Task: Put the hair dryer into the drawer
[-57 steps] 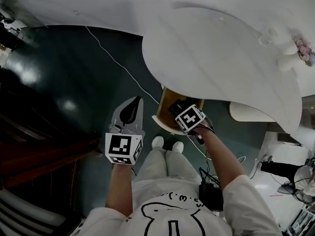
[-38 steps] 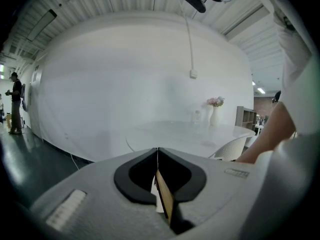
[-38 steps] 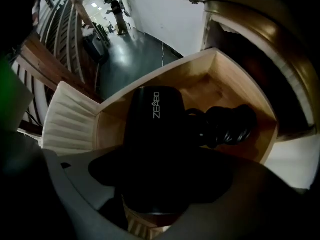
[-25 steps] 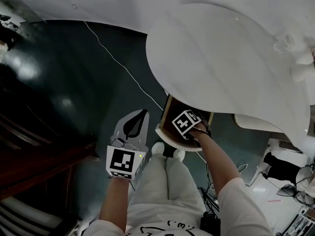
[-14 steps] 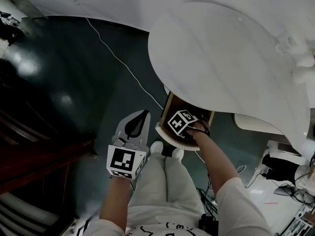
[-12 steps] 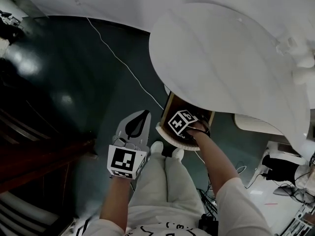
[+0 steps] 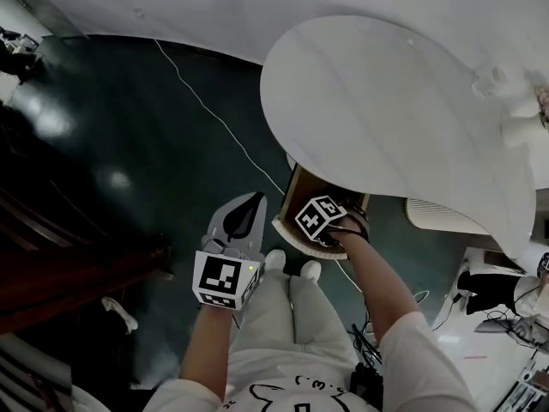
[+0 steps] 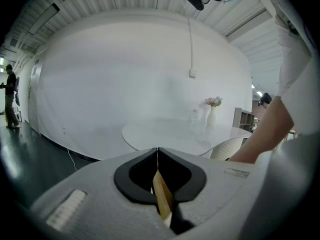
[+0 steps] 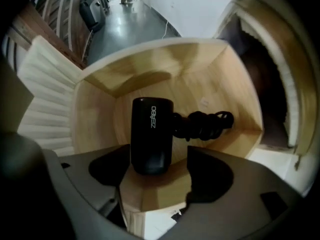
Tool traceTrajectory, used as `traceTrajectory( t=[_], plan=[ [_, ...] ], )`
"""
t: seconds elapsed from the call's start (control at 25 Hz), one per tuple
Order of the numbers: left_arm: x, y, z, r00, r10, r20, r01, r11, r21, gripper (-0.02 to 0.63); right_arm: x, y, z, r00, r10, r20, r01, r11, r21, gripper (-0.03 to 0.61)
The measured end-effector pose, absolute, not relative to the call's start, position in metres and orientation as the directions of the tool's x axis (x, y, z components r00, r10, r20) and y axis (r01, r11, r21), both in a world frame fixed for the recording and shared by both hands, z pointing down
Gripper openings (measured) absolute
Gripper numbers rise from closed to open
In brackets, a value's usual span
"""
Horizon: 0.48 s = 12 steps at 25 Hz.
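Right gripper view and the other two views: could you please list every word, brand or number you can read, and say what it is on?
"ZEABO": pale letters along the black hair dryer lying in the drawer.
Small label on the left gripper: too blurred to read.
Nothing else is readable in any view.

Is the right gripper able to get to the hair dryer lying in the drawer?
Probably yes. The drawer stands open, and the hair dryer lies uncovered on its floor. The right gripper hangs just over it with its jaws apart, and nothing sits between them.
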State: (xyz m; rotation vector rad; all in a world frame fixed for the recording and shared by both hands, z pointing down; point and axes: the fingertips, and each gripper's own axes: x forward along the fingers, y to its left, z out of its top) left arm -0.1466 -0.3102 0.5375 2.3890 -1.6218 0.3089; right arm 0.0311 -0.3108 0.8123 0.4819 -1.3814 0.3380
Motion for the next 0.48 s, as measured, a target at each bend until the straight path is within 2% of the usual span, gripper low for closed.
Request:
traceTrajectory(
  t=[0.48],
  plan=[
    [-0.119,-0.327,0.475,0.384,-0.887,0.256,-0.922,-0.383,0.059,0.017,0.034,-0.304,0.735,0.053,-0.031,0.998,-0.507,0.86,0.054,0.345]
  ],
)
